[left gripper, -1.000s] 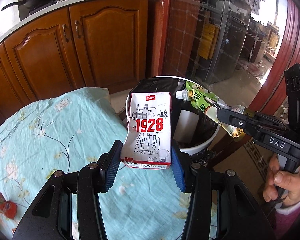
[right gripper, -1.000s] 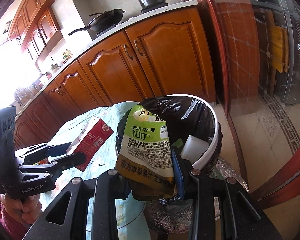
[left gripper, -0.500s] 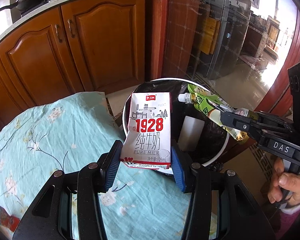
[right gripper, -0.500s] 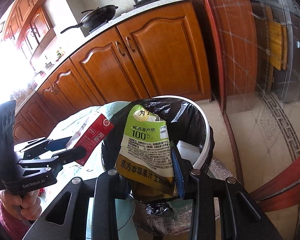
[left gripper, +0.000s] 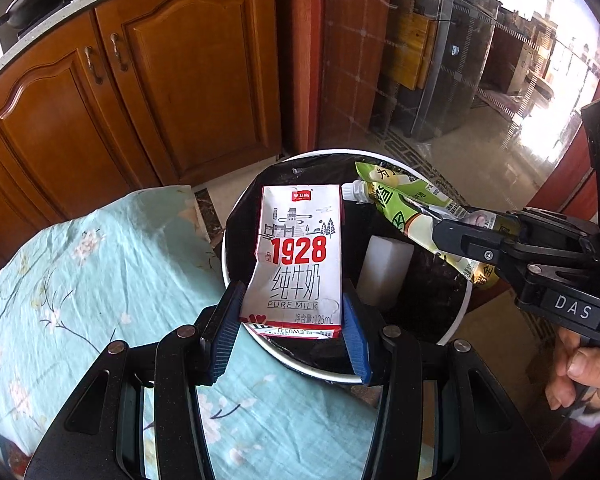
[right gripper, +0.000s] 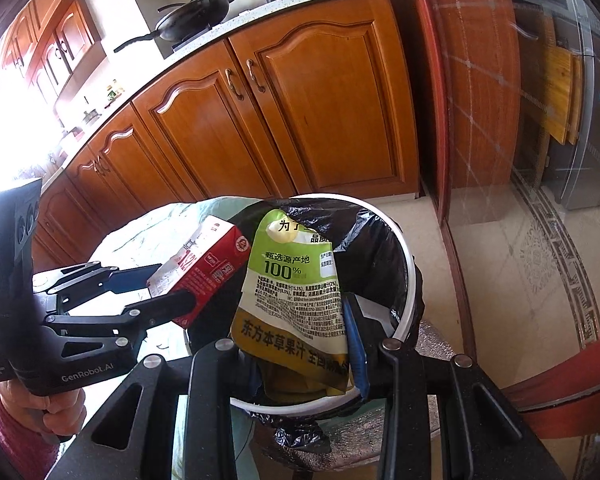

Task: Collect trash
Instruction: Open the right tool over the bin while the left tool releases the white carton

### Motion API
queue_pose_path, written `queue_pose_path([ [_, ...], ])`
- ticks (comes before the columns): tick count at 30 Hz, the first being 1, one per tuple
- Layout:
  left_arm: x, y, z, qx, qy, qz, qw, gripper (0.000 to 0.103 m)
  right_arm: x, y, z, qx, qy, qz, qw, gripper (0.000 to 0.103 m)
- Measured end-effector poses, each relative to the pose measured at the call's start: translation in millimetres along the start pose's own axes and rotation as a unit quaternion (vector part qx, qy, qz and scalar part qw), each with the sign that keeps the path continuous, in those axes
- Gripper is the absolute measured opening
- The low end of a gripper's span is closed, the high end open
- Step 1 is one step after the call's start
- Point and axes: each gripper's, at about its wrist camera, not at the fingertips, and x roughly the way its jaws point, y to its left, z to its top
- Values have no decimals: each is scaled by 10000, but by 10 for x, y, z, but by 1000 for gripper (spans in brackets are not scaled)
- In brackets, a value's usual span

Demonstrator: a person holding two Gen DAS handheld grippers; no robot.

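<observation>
Over the black-lined bin (left gripper: 456,312), left jaws clamp dented 1928 milk carton (left gripper: 298,258), right jaws clamp crumpled green pouch (right gripper: 296,292).

Bin (left gripper: 458,316) depths behind carton (left gripper: 298,256)

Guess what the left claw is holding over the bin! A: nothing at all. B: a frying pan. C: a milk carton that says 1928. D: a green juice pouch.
C: the left claw is clamped on the milk carton printed 1928, over the black-lined bin; the green pouch is in the right claw.
</observation>
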Motion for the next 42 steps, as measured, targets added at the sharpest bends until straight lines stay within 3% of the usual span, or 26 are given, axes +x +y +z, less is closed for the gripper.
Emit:
queue_pose_path([
  [24, 268, 9, 111, -21, 289, -21, 9996, 47, 134, -28, 48, 114, 158, -26, 9998, 36],
  [33, 193, 32, 70, -102, 191, -83, 9997, 48, 88, -58, 54, 297, 84, 47, 9995, 39],
  [42, -76, 177, -131, -494, -55, -273, 9984, 48, -40, 4, 10, 338, -62, 110, 9993, 39],
])
